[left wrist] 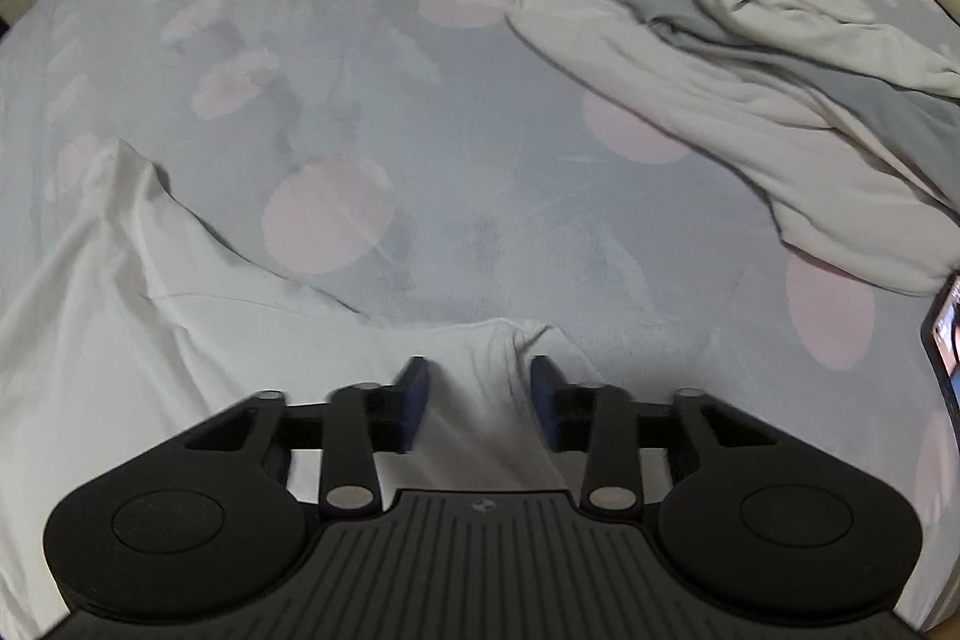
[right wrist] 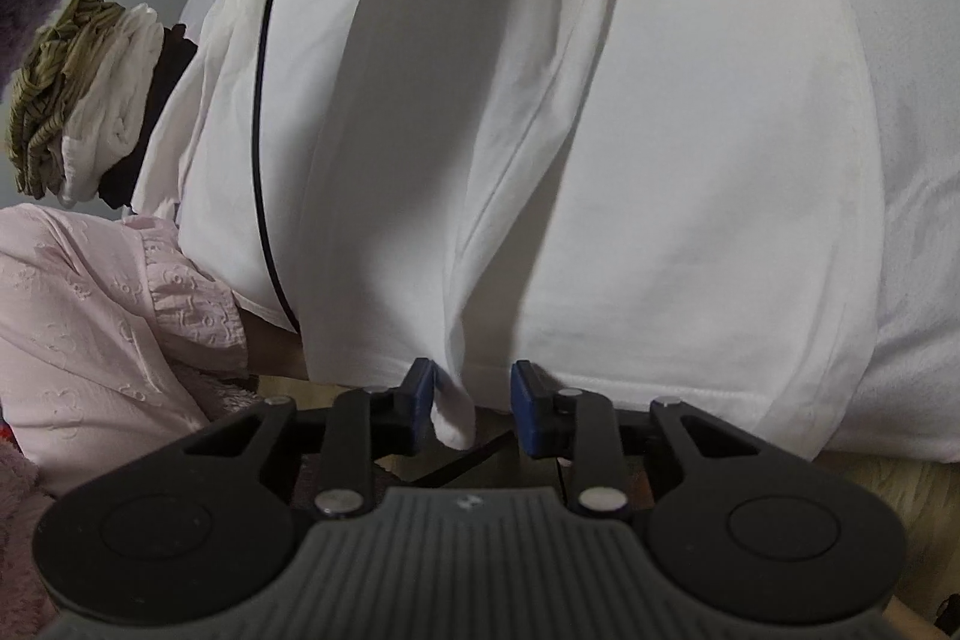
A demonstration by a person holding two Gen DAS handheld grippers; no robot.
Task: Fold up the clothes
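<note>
A white garment point(left wrist: 150, 340) lies spread on the near left of the bed, reaching under my left gripper point(left wrist: 480, 391). That gripper is open, and a raised crease of the white cloth runs between its blue pads point(left wrist: 415, 400) without being pinched. In the right wrist view the white garment point(right wrist: 660, 160) fills the frame in long folds. My right gripper point(right wrist: 471, 403) is open at its hem, where a hanging fold tip point(right wrist: 456, 418) sits between the fingers, close to the left pad point(right wrist: 422, 394).
The bed sheet point(left wrist: 420, 70) is grey with pink circles. A cream and grey garment point(left wrist: 720, 40) lies crumpled at the far right, a phone point(left wrist: 945, 340) at the right edge. A black cable point(right wrist: 264, 100) crosses the white cloth. Pink embroidered fabric point(right wrist: 90, 328) and stacked clothes point(right wrist: 78, 100) lie left.
</note>
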